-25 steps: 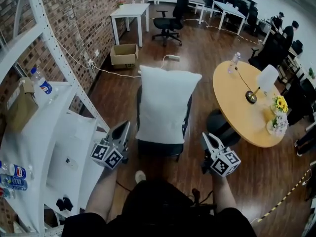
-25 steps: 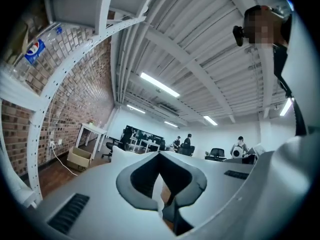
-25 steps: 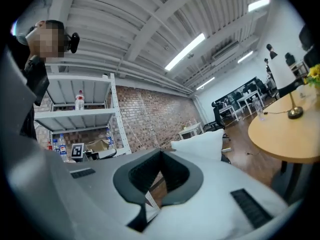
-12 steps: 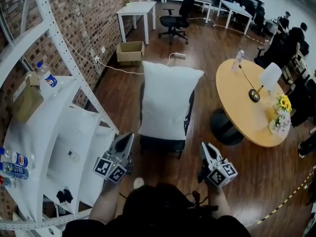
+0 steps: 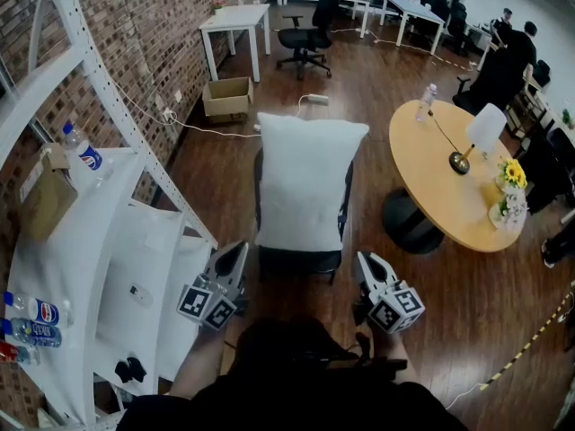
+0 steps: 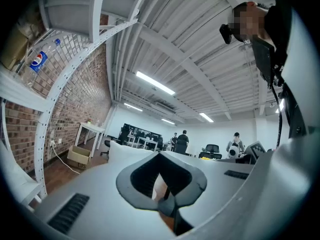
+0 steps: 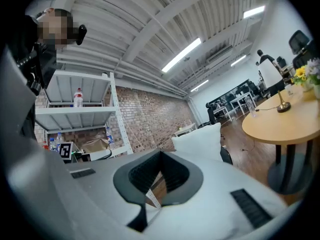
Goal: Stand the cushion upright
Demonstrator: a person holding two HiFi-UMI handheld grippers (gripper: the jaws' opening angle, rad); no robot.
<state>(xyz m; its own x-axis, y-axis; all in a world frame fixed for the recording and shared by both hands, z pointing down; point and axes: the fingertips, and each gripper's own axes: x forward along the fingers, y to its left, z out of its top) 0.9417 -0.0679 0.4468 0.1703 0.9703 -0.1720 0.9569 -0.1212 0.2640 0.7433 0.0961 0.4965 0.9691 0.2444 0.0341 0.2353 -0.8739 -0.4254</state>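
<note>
White cushion [image 5: 304, 182] upright on chair [image 5: 300, 260], long axis vertical

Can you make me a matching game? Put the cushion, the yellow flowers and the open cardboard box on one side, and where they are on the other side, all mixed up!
Things:
1. cushion
2. yellow flowers
3. open cardboard box

Places:
A. on the round table
B. on the floor by the brick wall
C. standing upright on the black chair

Right pairs: 1-C, 2-A, 3-B.
</note>
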